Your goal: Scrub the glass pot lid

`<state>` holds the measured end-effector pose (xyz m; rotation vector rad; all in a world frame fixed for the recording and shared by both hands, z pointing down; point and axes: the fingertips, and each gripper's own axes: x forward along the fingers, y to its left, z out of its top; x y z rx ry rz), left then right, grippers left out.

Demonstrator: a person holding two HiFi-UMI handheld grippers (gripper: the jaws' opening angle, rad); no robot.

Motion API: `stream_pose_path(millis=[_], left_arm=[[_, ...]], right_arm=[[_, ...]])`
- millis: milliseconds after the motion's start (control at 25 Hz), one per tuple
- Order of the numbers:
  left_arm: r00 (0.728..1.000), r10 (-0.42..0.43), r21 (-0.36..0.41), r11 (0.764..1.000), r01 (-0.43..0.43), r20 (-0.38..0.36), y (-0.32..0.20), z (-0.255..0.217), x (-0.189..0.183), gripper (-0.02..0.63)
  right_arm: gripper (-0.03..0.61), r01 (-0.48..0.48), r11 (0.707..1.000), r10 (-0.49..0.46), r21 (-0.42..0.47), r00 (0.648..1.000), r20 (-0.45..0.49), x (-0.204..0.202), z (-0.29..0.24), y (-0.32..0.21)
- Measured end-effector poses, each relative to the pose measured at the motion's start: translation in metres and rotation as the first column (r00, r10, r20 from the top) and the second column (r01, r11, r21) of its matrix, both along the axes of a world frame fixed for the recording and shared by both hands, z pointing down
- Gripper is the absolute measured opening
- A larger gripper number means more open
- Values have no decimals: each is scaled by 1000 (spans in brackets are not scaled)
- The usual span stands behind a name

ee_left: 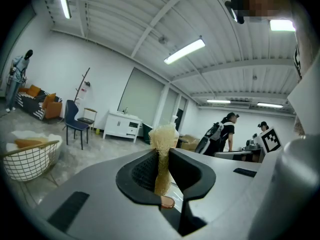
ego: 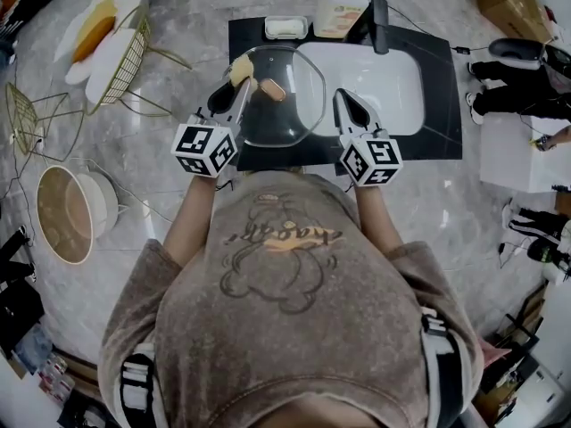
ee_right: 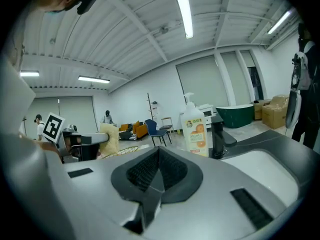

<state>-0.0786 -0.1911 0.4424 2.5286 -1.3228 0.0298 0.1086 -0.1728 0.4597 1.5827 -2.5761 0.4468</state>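
Over the sink (ego: pixel 393 78), centre top of the head view.

- Glass pot lid (ego: pixel 290 119): lies knob-up, close to flat, across the sink's left end and the dark counter. It sits between the two grippers. Its brown knob (ego: pixel 274 89) is above and left of the lid's middle in the frame.
- Left gripper (ego: pixel 237 86): jaws pinching a tan fibrous scrubber (ego: pixel 241 68), which stands up out of the tips. In the left gripper view the scrubber (ee_left: pixel 163 139) is squeezed thin between the pads of the left gripper (ee_left: pixel 162 156). The knob (ee_left: pixel 167 201) peeks out just under the jaws. So the lid is below and slightly ahead of this gripper, already under it at the lid's upper-left part.
- Scrubber to knob: just beside each other. Cannot tell if the scrubber touches glass.
- Right gripper (ego: pixel 343 98): at the lid's right rim, tips pointing up the frame. In the right gripper view the right gripper (ee_right: pixel 159 151) has its jaws pressed together, with nothing showing between them. The lid is not visible there. Cannot tell if the tips touch the rim.
- Soap bottle (ee_right: pixel 194 126) stands ahead of the right gripper, by the tap.

Judgement: the left hand is nearer and carries the tool. The move turns on bringing the scrubber down onto the glass right of the knob. The lid is round, so direction of stroke is free. A lid that is not held may slide toward the basin.
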Motion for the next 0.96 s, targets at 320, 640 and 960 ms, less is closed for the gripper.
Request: stream_pose_path(millis=[320,640,960], left_arm=[[1000,-4,-11,1000,4,-2,6,-1,1,63],[1000,-11,-28,1000,11,5,10,0,2,63],[1000,-20,-23,1000,20,2,5,-1,3,63]], right_arm=[[-3,-10,1000,10,15,1000,11,-1,-5,0],[-3,-7,1000,7,10,1000,5,2,-5,2],[-2,9,1000,-9,13,1000,22,-1,-6,-6]])
